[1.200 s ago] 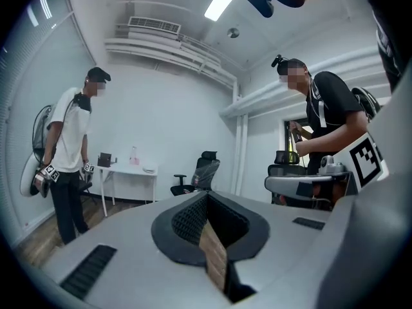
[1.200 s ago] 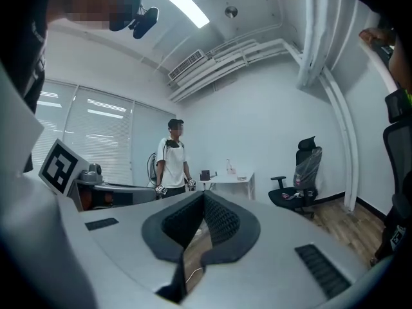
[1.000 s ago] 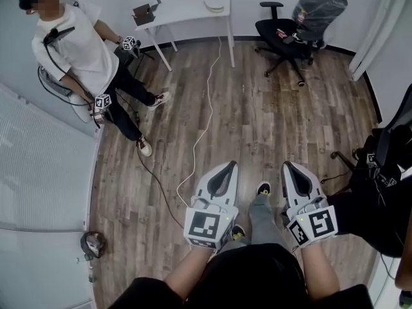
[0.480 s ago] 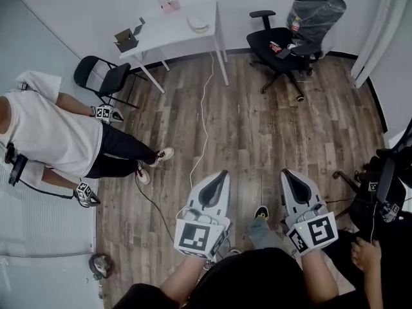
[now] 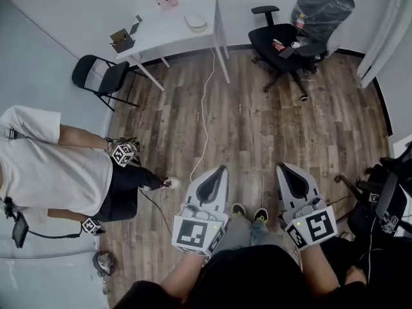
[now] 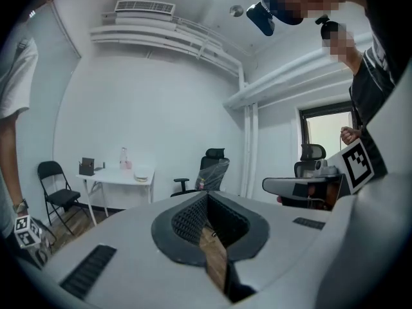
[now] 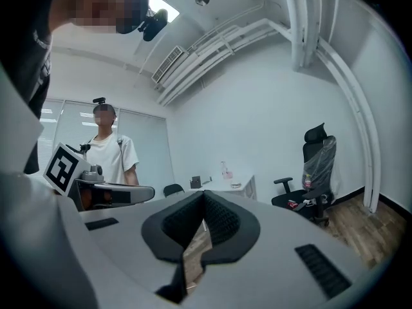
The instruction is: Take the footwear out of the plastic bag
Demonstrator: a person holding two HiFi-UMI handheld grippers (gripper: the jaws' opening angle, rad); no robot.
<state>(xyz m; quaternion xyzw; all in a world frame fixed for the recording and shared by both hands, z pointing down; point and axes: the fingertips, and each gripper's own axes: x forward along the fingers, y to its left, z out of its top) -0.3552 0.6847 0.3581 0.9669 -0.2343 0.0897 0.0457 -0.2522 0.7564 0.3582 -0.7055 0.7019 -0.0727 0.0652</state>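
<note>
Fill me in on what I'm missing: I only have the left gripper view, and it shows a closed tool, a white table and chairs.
Observer: The right gripper view shows the right tool shut too, with nothing between its jaws.
Operator: Check the floor under both tools.
Observer: In the head view, only wooden floor and the wearer's own shoes lie there; no plastic bag shows there.
Operator: Note any hazard ahead.
Observer: A white cable trails across the floor from the table towards the left tool.
</note>
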